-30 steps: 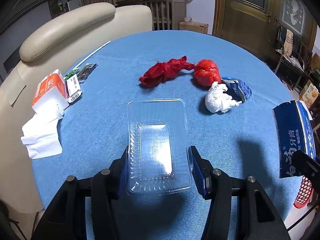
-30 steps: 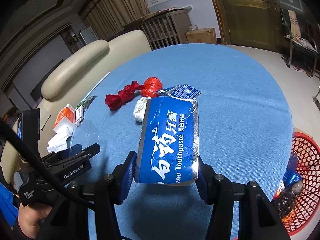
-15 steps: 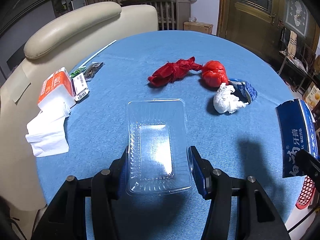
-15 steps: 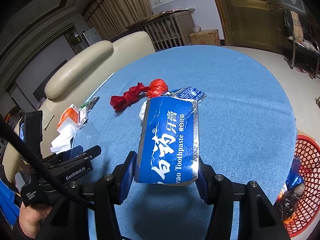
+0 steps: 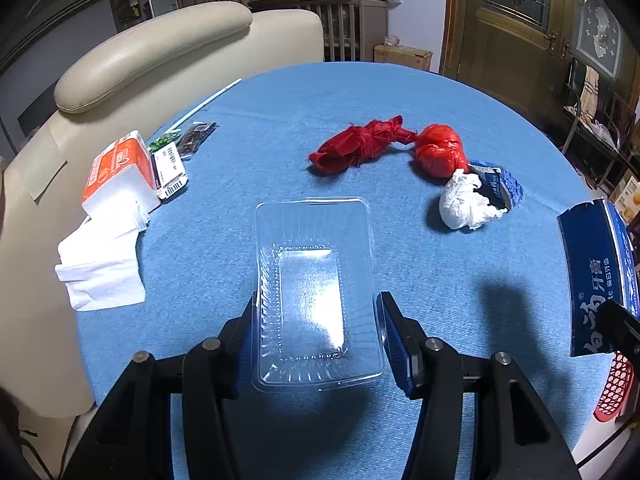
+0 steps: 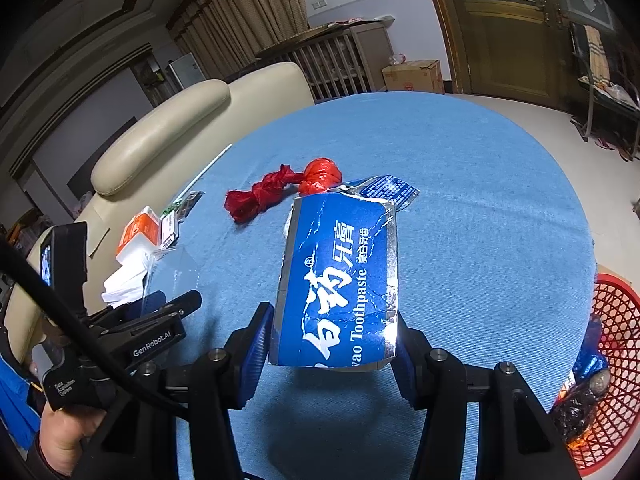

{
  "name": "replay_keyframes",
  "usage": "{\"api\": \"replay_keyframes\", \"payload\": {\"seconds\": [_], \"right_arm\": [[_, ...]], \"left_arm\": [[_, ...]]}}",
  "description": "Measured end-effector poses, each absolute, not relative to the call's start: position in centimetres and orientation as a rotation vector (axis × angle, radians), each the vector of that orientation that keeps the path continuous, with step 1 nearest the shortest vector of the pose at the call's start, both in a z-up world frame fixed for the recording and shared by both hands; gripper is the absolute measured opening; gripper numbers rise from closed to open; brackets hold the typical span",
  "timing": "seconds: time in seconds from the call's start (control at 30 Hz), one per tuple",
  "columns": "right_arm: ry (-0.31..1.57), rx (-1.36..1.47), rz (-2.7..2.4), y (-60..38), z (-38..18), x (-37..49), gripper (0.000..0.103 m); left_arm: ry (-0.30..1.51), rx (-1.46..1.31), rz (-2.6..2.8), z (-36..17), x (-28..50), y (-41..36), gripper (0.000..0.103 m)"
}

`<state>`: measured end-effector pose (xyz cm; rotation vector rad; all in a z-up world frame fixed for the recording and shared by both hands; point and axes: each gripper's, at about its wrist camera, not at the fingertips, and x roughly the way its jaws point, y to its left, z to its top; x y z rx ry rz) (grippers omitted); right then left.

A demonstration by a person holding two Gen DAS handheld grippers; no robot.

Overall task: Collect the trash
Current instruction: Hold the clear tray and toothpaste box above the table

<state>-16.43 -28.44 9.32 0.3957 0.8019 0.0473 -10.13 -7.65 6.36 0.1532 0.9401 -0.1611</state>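
Note:
My left gripper (image 5: 316,332) is shut on a clear plastic tray (image 5: 314,292) and holds it above the blue table (image 5: 280,120). My right gripper (image 6: 332,336) is shut on a blue toothpaste box (image 6: 340,276), also seen at the right edge of the left wrist view (image 5: 596,276). On the table lie a red crumpled bag (image 5: 360,144), a red ball of plastic (image 5: 440,150), a white paper wad (image 5: 464,202) and a torn blue wrapper (image 5: 502,186). The left gripper also shows in the right wrist view (image 6: 168,304).
A red trash basket (image 6: 604,380) holding some trash stands on the floor at the table's right. An orange tissue pack (image 5: 118,168), white tissues (image 5: 102,268), a barcode label (image 5: 170,168) and a white straw (image 5: 208,100) lie at the left. A beige chair (image 5: 152,52) stands behind.
Both grippers keep their hold. The views have shifted slightly, as if both grippers drew back and rose a little from the table.

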Motion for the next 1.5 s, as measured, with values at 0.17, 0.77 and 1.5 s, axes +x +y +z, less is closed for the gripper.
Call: {"api": "replay_keyframes", "payload": {"seconds": [0.17, 0.77, 1.5], "right_arm": [[0.803, 0.398, 0.066, -28.1, 9.3, -16.0, 0.057], [0.827, 0.379, 0.099, -26.6, 8.9, -14.0, 0.057], [0.816, 0.380, 0.018, -28.3, 9.3, -16.3, 0.057]], "left_arm": [[0.934, 0.156, -0.141, 6.5, -10.0, -7.0, 0.057], [0.937, 0.136, -0.097, 6.2, -8.9, -5.3, 0.057], [0.932, 0.157, -0.200, 6.0, -10.3, -8.8, 0.057]]}}
